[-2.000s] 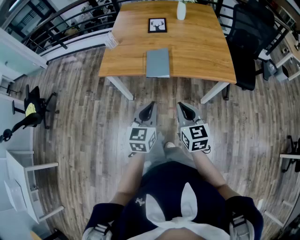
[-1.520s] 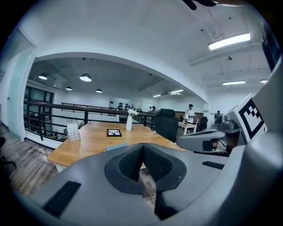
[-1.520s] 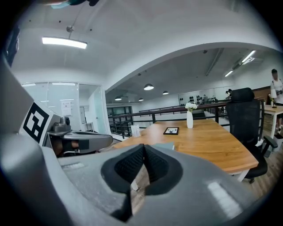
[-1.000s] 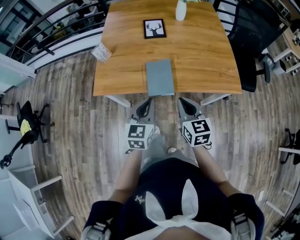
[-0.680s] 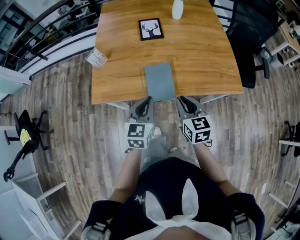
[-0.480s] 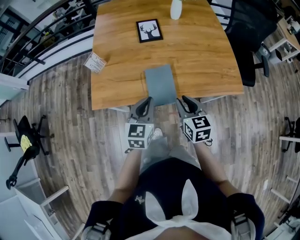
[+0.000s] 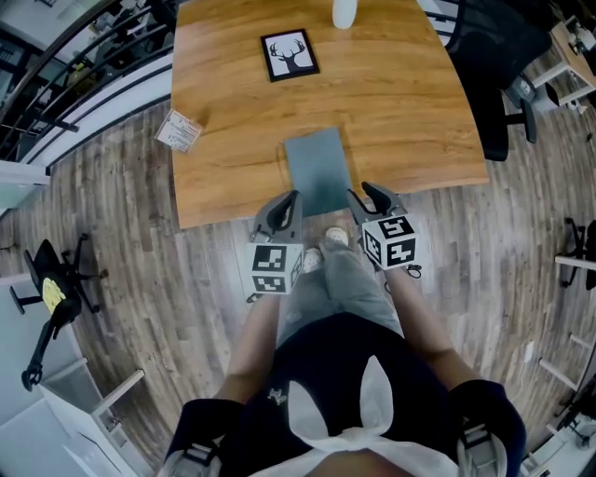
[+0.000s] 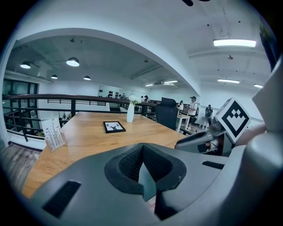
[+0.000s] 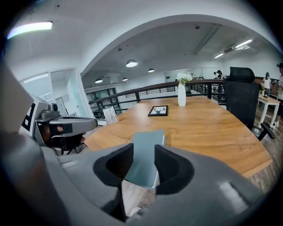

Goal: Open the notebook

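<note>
A closed grey-blue notebook point(image 7: 317, 168) lies flat on the wooden table point(image 7: 410, 102), its near end over the table's front edge. My left gripper point(image 7: 291, 199) hovers at the notebook's near left corner with its jaws shut and nothing in them; the notebook point(image 8: 148, 184) shows just below the tips. My right gripper point(image 7: 358, 196) is at the near right corner. Its jaws have just been opening and now stand open, empty. In the right gripper view the notebook point(image 9: 149, 140) lies just ahead of my right gripper point(image 9: 143, 151).
A framed deer picture point(image 7: 289, 54) and a white vase point(image 7: 345, 11) stand further back on the table. A card stand point(image 7: 179, 130) sits at its left edge. A black office chair point(image 7: 498, 65) is at the right. My legs and shoes point(image 7: 333, 238) are below the grippers.
The table has drawn nearer as the person stepped up to it. Both grippers moved forward to the table's front edge, flanking the notebook's near end. The right jaws stand wider apart.
</note>
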Demonstrator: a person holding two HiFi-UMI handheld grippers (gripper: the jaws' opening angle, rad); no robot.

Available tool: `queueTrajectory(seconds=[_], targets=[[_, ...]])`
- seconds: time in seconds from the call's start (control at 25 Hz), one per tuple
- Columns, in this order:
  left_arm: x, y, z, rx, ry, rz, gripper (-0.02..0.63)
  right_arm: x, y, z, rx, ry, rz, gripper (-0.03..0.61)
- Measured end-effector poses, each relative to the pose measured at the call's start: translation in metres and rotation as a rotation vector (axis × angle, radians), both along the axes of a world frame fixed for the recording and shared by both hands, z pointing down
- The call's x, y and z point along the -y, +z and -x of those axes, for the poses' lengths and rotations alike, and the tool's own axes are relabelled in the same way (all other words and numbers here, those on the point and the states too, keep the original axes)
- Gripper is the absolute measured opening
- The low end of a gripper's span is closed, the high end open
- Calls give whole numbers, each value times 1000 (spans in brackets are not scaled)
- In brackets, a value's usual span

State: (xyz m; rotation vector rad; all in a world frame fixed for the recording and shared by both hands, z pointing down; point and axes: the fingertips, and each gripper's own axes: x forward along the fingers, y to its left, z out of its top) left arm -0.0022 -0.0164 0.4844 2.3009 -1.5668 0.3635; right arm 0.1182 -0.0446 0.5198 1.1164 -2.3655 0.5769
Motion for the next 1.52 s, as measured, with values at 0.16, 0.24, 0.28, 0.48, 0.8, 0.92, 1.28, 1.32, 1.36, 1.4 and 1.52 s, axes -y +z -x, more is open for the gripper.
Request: queueTrajectory(seconds=[0.16,0.24,0.28,0.48,0.8,0.92,1.28,1.32,1.36,1.4,1.52], targets=[[15,11,-1,-17,-2,31,17,19,16,1,-31,-17,30,147],[21,13,-3,-14,0,42,17,27,21,2,-48,-30,36,147],[24,14,-4,-8,2,43,17,30,23,2,-55,-36,40,147],[37,21,-8,13,14,51,17,44,41,5,-72,-56,76,147],[50,41,-12,41,14,88,17,58,73,10,-93,-94,140,147],[53,48,-13,40,10,109,17,62,84,12,-100,-108,163,147],[65,64,-16,52,8,133,17,72,111,14,-98,-122,235,147],[66,66,-15,54,8,136,17,73,114,14,-97,-123,242,147],[67,67,-15,55,10,144,17,73,116,15,-95,-124,249,146],[67,68,-16,56,13,156,17,74,118,15,-92,-126,256,144],[69,71,-15,61,16,167,17,74,123,16,-79,-128,277,141]])
